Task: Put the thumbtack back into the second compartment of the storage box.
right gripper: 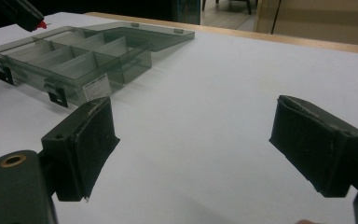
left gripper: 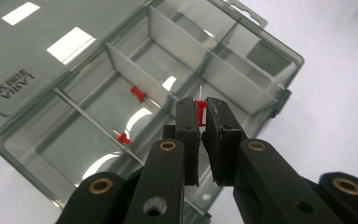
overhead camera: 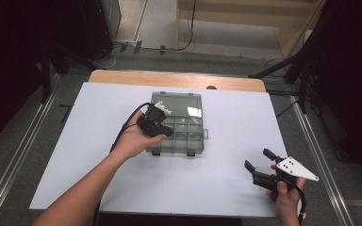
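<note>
A clear grey compartment box [overhead camera: 194,139] lies open on the white table, its lid [overhead camera: 176,101] folded back. My left gripper [overhead camera: 166,132] hovers over the box's near-left compartments. In the left gripper view that gripper [left gripper: 201,106] is shut on a red pushpin [left gripper: 199,115], pin point up, above a divider. Two more red pushpins [left gripper: 138,93] [left gripper: 123,138] lie in one compartment of the box [left gripper: 37,149]. My right gripper [overhead camera: 259,159] rests at the front right of the table, well away from the box, its jaws wide apart. In the right gripper view the right gripper [right gripper: 191,135] stands open over bare table.
The white table sheet [overhead camera: 99,155] spreads around the box, with a wooden edge [overhead camera: 179,79] at the back. In the right gripper view the box [right gripper: 74,56] lies at the far left and the left gripper [right gripper: 21,14] is above it. Dark stands flank the table.
</note>
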The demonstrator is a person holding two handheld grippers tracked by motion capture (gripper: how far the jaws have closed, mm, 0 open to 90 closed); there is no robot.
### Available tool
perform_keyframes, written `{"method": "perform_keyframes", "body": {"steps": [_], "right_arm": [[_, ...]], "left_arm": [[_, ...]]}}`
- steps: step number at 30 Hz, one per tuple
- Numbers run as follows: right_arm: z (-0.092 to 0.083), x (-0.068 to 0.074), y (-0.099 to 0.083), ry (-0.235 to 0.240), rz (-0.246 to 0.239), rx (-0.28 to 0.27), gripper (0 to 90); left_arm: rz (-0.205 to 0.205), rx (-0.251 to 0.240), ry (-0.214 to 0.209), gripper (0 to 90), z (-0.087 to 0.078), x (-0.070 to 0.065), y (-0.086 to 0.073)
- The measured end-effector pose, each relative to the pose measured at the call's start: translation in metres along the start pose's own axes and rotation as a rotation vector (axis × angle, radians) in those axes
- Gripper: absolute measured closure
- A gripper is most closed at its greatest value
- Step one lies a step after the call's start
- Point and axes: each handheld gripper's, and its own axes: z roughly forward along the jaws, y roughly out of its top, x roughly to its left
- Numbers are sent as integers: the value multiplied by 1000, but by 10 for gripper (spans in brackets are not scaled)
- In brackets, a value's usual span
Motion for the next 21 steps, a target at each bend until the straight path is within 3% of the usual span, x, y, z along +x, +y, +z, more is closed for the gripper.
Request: {"method": "perform_keyframes", "body": {"steps": [21], "right_arm": [[0,0,0,1,1,4,143]], "left_arm": [[-49,18,54,837,16,27,6]]}}
